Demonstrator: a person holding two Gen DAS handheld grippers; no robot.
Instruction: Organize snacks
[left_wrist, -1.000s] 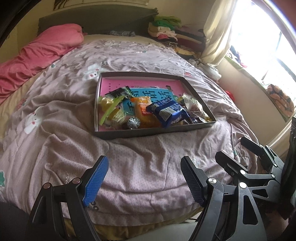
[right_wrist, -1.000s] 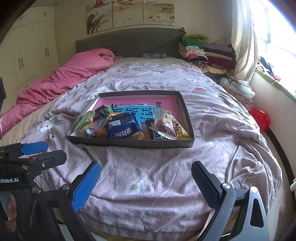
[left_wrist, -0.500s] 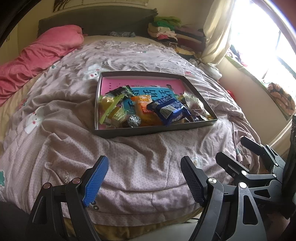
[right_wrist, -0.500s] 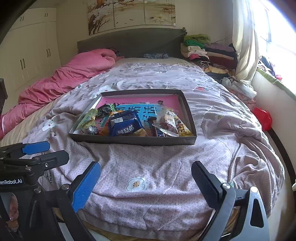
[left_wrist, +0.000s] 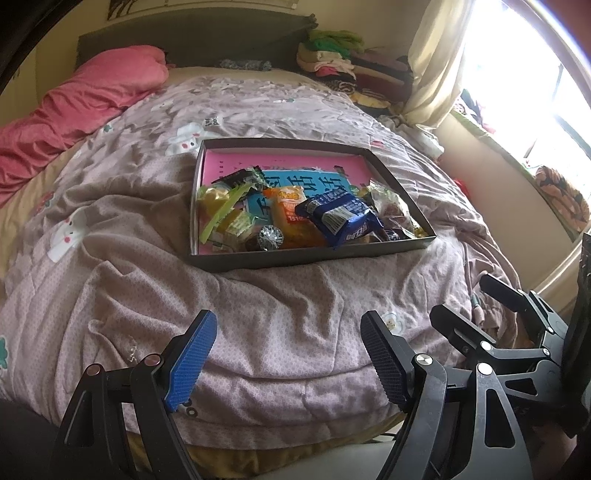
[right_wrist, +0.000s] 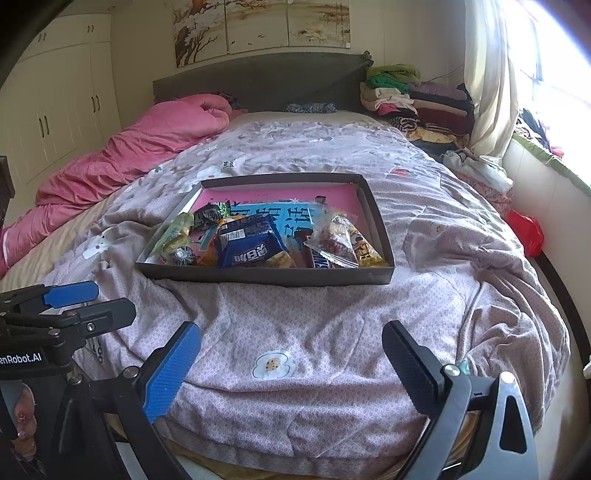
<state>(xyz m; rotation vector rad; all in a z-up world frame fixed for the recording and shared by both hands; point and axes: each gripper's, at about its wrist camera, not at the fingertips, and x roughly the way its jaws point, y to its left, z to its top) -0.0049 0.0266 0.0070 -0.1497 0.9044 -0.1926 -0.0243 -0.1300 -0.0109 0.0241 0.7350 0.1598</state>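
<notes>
A shallow dark tray with a pink floor lies on the mauve quilt in the middle of the bed. Several snack packs are piled in its near half: a blue packet, an orange packet, a foil ball and a clear bag of reddish snacks. My left gripper hangs open and empty over the bed's foot, well short of the tray. To its right, my right gripper is also open and empty.
A pink duvet is bunched along the bed's left side. Folded clothes are stacked at the head on the right, beside a curtain and bright window. A red bag lies on the floor right of the bed.
</notes>
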